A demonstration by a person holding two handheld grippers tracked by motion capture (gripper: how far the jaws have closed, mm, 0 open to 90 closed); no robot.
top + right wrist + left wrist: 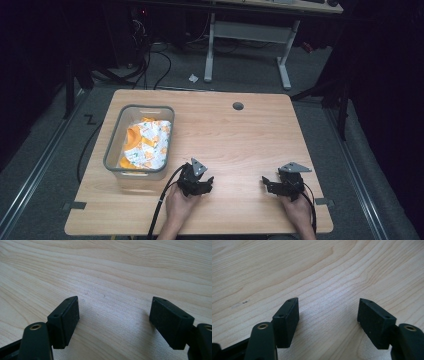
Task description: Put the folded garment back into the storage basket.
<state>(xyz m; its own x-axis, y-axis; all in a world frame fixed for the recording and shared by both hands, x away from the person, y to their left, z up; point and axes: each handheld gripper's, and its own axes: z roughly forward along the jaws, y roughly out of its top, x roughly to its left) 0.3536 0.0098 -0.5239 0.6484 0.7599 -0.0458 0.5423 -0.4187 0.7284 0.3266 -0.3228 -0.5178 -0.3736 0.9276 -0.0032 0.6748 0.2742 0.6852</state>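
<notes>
Resting low over the wooden table, the left gripper and right gripper sit near the person's edge, well apart. Each has its 2 jaws spread wide over bare wood, holding nothing. A grey bin at the table's left holds a crumpled orange-and-white cloth.

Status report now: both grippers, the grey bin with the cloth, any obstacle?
Left gripper open, right gripper open, both empty. Orange-and-white patterned cloth inside grey plastic bin, untouched. Light wooden table between them bare.
</notes>
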